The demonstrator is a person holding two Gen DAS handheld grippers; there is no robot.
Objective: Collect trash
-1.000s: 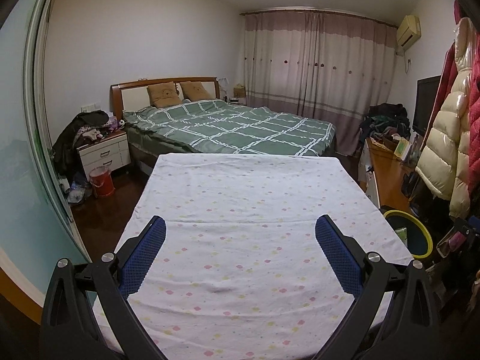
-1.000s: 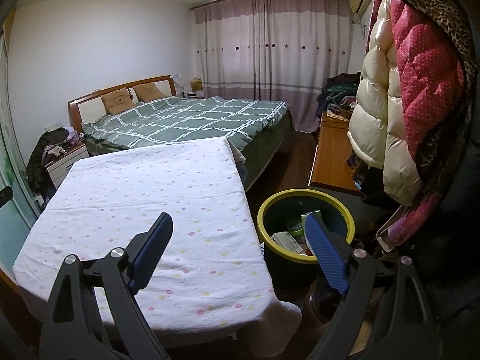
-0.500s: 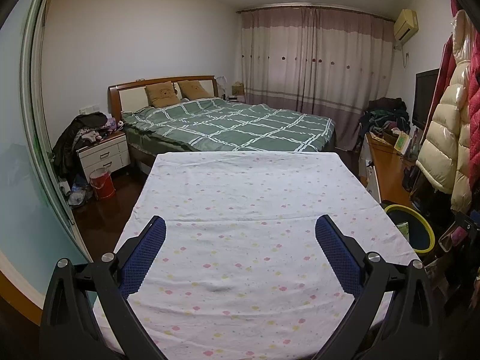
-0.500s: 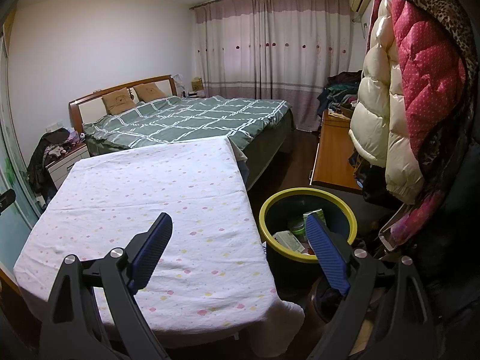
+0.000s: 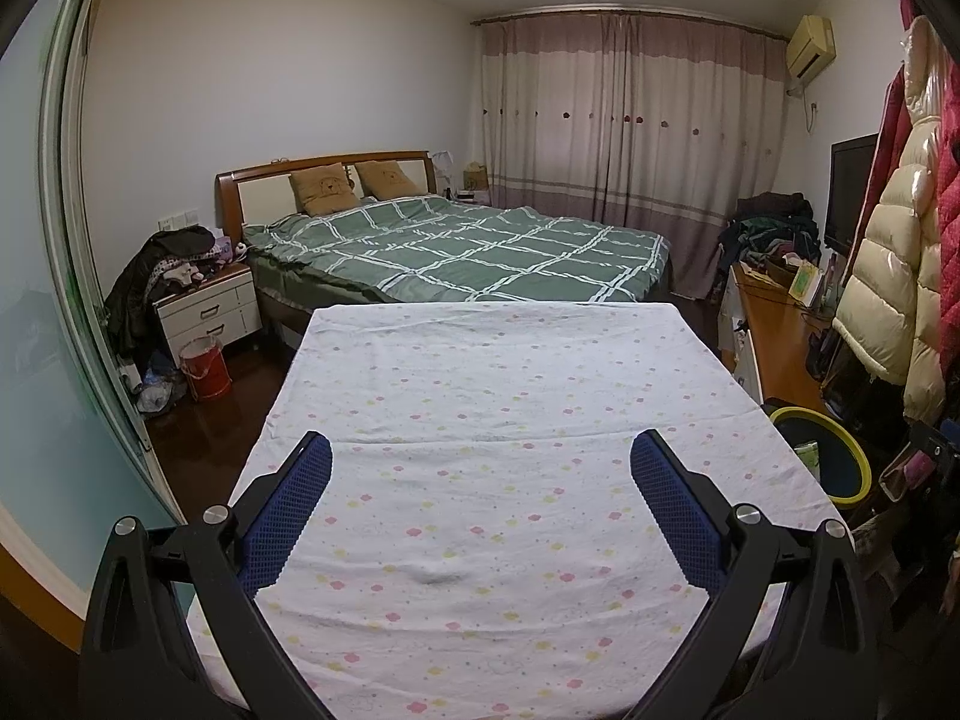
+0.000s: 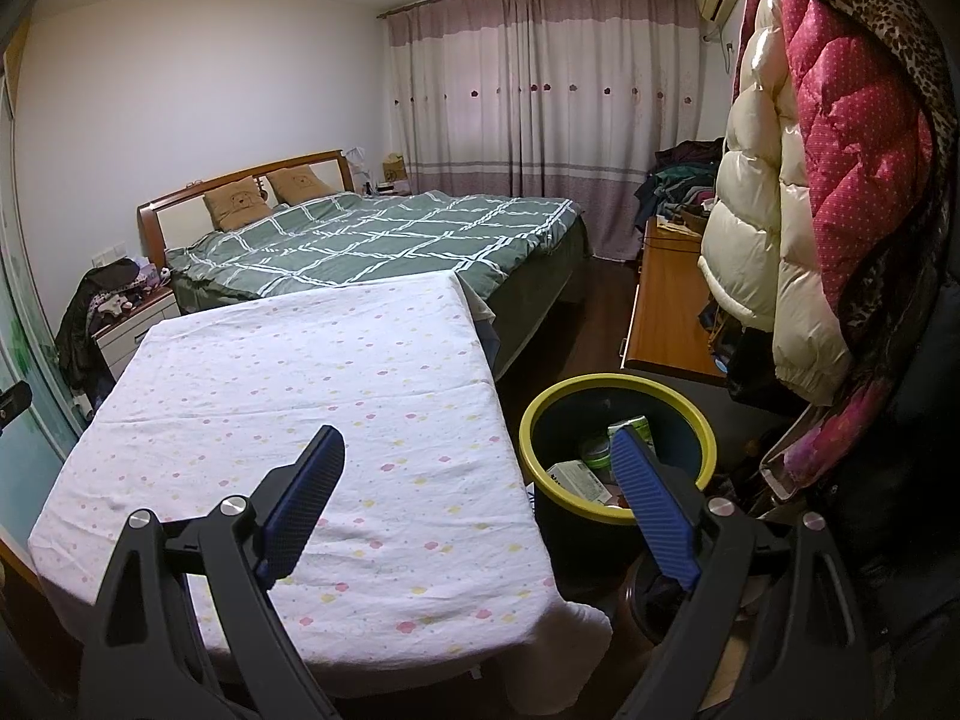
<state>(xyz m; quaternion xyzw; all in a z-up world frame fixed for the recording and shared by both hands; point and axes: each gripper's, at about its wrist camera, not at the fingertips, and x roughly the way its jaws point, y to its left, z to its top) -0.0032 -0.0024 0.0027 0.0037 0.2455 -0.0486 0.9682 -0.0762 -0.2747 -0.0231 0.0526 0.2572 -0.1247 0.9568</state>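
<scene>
A dark bin with a yellow rim (image 6: 618, 396) stands on the floor right of the table; it holds a white box (image 6: 577, 476), a green carton and other trash. The bin also shows at the right of the left wrist view (image 5: 822, 427). My left gripper (image 5: 480, 459) is open and empty above the table covered by a white flowered cloth (image 5: 480, 384). My right gripper (image 6: 477, 450) is open and empty over the table's right edge, its right finger in front of the bin. No loose trash shows on the cloth (image 6: 300, 372).
A bed with a green checked quilt (image 5: 468, 246) lies behind the table. A wooden desk (image 6: 666, 312) and hanging puffy coats (image 6: 780, 180) crowd the right side. A nightstand (image 5: 207, 306) and red bucket (image 5: 206, 366) stand at left by a glass sliding door (image 5: 36, 330).
Both views have shifted slightly, as both grippers drew back and up a little. Both grippers stay open and empty.
</scene>
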